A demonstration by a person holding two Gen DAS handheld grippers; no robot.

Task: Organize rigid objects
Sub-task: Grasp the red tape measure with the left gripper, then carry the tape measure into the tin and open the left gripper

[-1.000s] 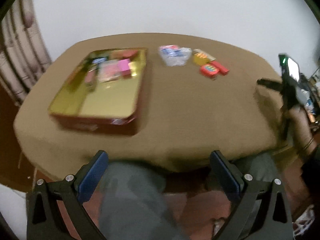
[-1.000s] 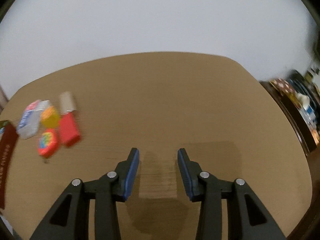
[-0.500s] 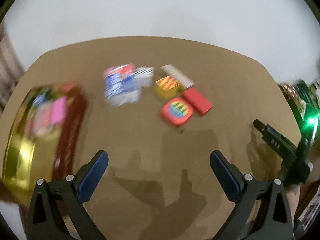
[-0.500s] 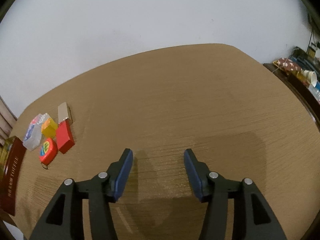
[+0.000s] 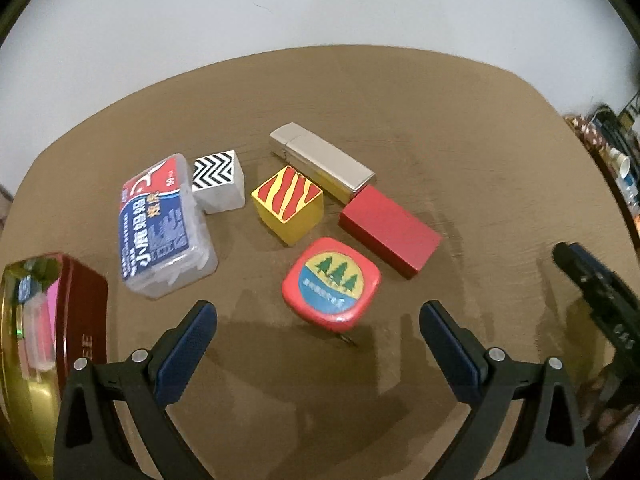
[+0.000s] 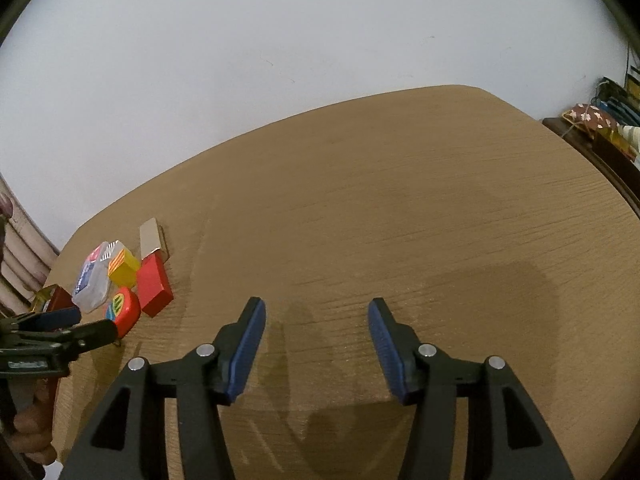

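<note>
On grained wood table: glossy rounded tape measure, seemingly metal tin; both fingers spread, empty.

Our right gripper hangs over bare brown wooden table, blue-padded jaws apart with nothing between them, having just been opening. Way off left we see a red rectangular block, a yellow striped cube and a clear plastic box clustered together.

Brown wooden table — bearing a cluster of small blocks, a tape measure, a tin.
</note>
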